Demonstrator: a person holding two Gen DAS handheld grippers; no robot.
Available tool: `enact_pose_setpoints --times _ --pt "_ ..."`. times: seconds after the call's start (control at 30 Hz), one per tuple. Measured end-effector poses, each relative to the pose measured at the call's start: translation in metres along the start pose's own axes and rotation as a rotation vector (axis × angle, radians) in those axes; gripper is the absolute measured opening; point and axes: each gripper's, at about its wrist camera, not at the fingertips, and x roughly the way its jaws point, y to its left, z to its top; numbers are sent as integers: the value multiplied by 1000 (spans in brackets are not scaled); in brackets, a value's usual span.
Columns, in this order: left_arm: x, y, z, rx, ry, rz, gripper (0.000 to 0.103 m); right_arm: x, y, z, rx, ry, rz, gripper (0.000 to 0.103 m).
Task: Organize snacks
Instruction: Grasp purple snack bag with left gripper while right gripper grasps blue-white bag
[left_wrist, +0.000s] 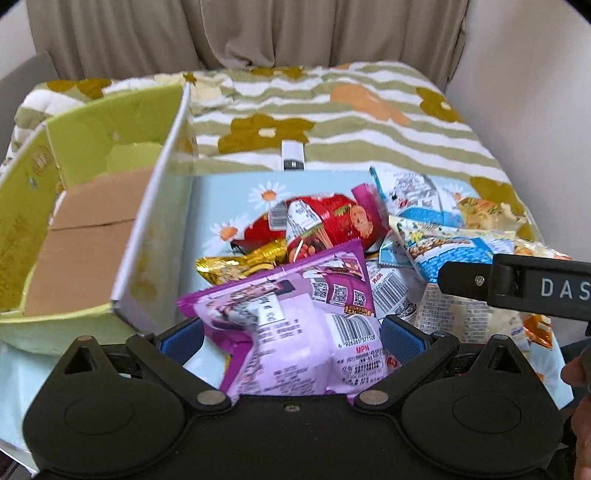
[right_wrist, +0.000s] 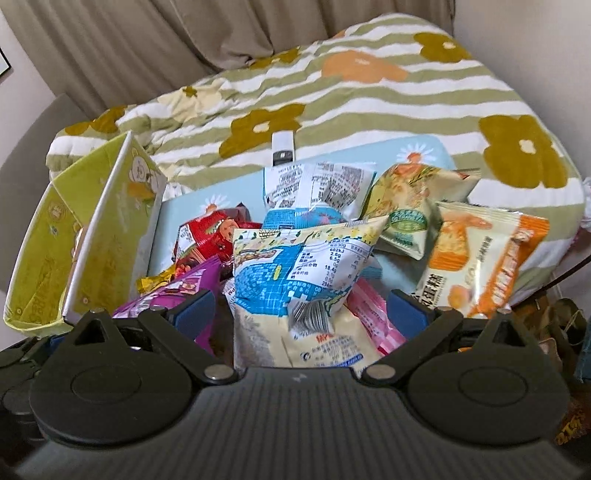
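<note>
A pile of snack packets lies on a light blue daisy-print board (left_wrist: 221, 199). In the left wrist view my left gripper (left_wrist: 291, 336) stands open around a purple packet (left_wrist: 280, 325), its blue pads (left_wrist: 400, 338) on either side, not pressing it. Behind it lie a red packet (left_wrist: 325, 221) and a gold one (left_wrist: 236, 266). In the right wrist view my right gripper (right_wrist: 301, 314) is open around a blue-and-cream packet (right_wrist: 303, 273). An orange packet (right_wrist: 476, 258) and a green-labelled one (right_wrist: 406, 206) lie to its right. A green cardboard box (left_wrist: 85, 177) stands open at the left.
The box also shows in the right wrist view (right_wrist: 96, 229). A striped flower-print blanket (left_wrist: 369, 122) covers the bed behind. A small white device (left_wrist: 292, 157) lies at the board's far edge. The right gripper's body (left_wrist: 517, 288) reaches in at the left view's right side.
</note>
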Motion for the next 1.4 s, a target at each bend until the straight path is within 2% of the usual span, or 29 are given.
enact_pose_setpoints --times 0.27,0.3,0.43,0.63,0.7,0.73,0.9,1.13,1.4 --pt "23 -12 3 32 65 29 102 18 -4 5 -6 56 49 103" --pt "24 -13 2 30 68 27 101 20 -4 5 -8 60 52 103" --pt "28 -8 0 -1 84 -3 83 24 -3 5 -23 76 57 97" --pt "22 -2 -3 -12 73 8 79 23 -2 5 -29 74 57 93" --pt "17 -3 -3 -10 59 15 79 23 -2 6 -32 71 64 86" --pt "15 -3 -2 -8 52 19 79 22 -2 6 -37 71 69 78" --pt "2 -6 -2 4 7 29 79 16 -1 7 -55 55 70 69" --pt "-32 -7 2 20 -97 51 79 -14 6 14 -77 -20 101 68" --pt "-82 11 9 -7 -229 101 79 -56 35 29 -142 -106 157 68"
